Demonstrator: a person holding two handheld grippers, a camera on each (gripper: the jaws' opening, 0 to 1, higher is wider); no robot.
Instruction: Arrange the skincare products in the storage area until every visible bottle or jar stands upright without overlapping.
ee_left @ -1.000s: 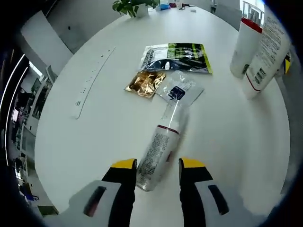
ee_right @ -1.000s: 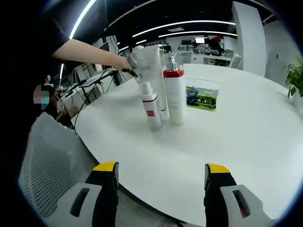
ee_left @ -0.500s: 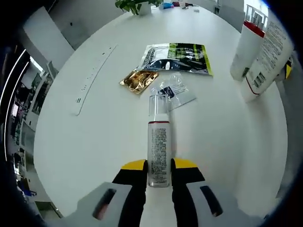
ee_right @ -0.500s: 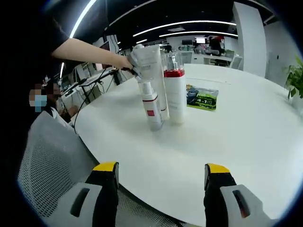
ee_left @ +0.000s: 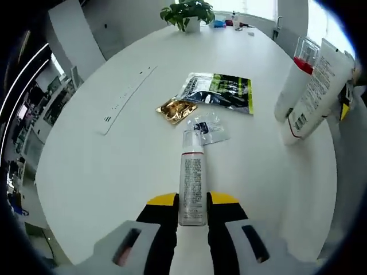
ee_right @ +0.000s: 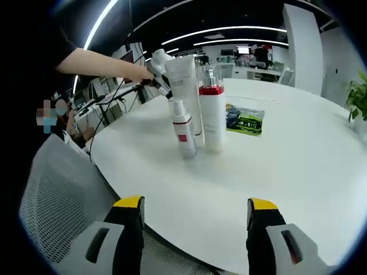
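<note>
Slim bottle (ee_left: 192,186) is gripped by the left claw (ee_left: 192,201), long axis straight ahead along the jaws, not upright; right claw (ee_right: 194,211) is held open, well apart.

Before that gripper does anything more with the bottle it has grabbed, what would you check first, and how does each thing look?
1. Grip: left gripper has its jaws closed on the pump bottle: ok.
2. Bottle upright: it lies along the jaws, cap pointing away: not ok.
3. Landing spot: bare white table beside the bottle: ok.
4. Neighbours: clear sachet and gold sachet lie just past the cap; whether they touch it: cannot tell.
5. Standing group: the red-collared bottle, white tube and small bottle stand upright: ok.
6. Right gripper: open, holding nothing: ok.
</note>
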